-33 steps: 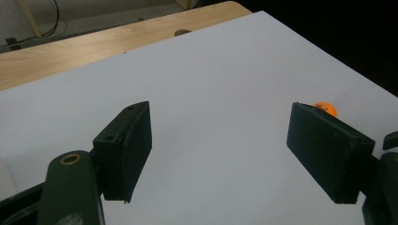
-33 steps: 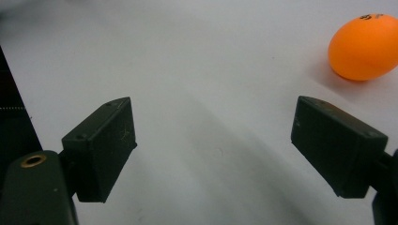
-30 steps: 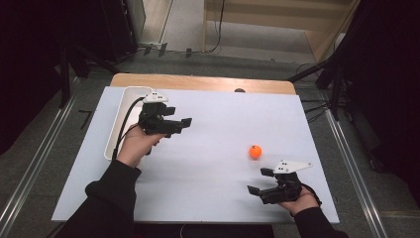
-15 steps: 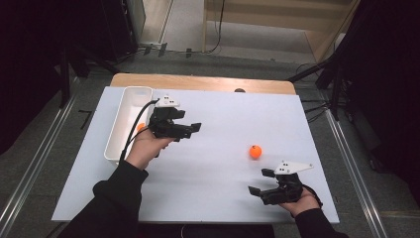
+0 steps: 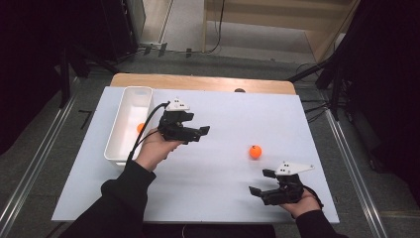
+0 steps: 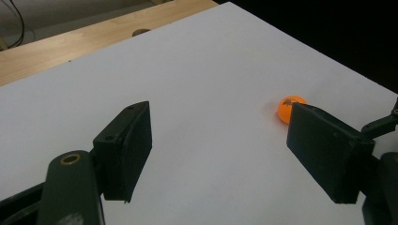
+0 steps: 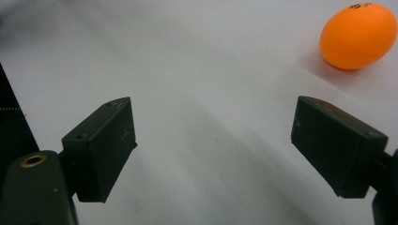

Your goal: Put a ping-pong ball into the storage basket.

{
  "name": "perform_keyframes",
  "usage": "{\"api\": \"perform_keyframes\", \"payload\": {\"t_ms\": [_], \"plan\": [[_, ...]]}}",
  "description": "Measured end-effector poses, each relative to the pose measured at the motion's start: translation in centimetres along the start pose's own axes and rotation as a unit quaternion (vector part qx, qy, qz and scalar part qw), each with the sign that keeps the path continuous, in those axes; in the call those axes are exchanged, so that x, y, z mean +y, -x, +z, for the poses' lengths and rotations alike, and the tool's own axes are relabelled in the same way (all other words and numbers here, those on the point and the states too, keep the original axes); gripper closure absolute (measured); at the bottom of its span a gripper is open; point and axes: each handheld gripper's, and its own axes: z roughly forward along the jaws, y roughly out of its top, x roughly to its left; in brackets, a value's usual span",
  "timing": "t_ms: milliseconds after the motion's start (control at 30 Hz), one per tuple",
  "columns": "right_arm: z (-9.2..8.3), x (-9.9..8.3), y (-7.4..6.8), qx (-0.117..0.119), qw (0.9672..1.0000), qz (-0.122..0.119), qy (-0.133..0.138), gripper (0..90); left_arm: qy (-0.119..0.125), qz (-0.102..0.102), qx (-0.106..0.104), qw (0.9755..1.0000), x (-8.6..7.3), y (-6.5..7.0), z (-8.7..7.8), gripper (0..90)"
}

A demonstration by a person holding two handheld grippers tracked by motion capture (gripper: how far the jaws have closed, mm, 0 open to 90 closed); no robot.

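High view first: the left gripper [image 5: 194,133] hangs over the white table [image 5: 223,198] just right of the white tray [image 5: 130,94], its jaws apart and empty, aimed toward the orange ball [image 5: 255,151] lying loose on the sheet, well apart from it. A second orange ball [image 5: 140,127] sits inside the tray, partly hidden by the hand. The right gripper [image 5: 262,186] rests low near the table's front edge, jaws also spread with nothing between them, near the loose ball and just below it in the picture. Left gripper view: both black jaws stand wide, bare white sheet between them, and the orange ball [image 6: 290,108] peeks out behind the tip of the jaw on the right, farther off. Right gripper view: the jaws are open over empty sheet, and the orange ball [image 7: 358,35] lies ahead and off to the upper right, outside the gap between them. The main risk, as I judge it, is the ball itself: round and light on a smooth sheet, it would roll away if a jaw tip nudged it before both pads close on its middle, and an off-centre pinch could squirt it out. With both grippers near the same ball, they could also get in each other's way.
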Motion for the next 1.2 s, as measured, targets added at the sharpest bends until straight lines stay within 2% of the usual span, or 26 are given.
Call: {"api": "perform_keyframes", "payload": {"t_ms": [167, 300, 433, 1033, 1200], "plan": [[-0.1, -0.1, 0.0, -0.004, 1.0, 0.006, -0.001, 12.6, -0.001, 0.006, -0.004, 1.0, 0.0, 0.5, 0.5, 22.7], [-0.1, -0.2, 0.0, -0.006, 1.0, 0.005, 0.0, 12.6, 0.01, 0.013, -0.008, 0.9998, -0.2, 1.1, 1.0, 22.8], [-0.1, -0.2, 0.0, -0.005, 1.0, 0.008, 0.0, 12.6, 0.003, 0.019, -0.013, 0.9997, -0.4, 1.6, 1.6, 22.8], [-0.2, -0.3, 0.0, -0.007, 0.9999, 0.007, -0.003, 12.6, -0.018, 0.027, -0.037, 0.9988, -1.2, 3.9, 4.0, 22.9], [-0.3, -0.4, 0.0, -0.006, 0.9999, 0.009, 0.0, 12.6, -0.012, 0.022, -0.043, 0.9988, -1.3, 4.4, 4.4, 22.8]]}}
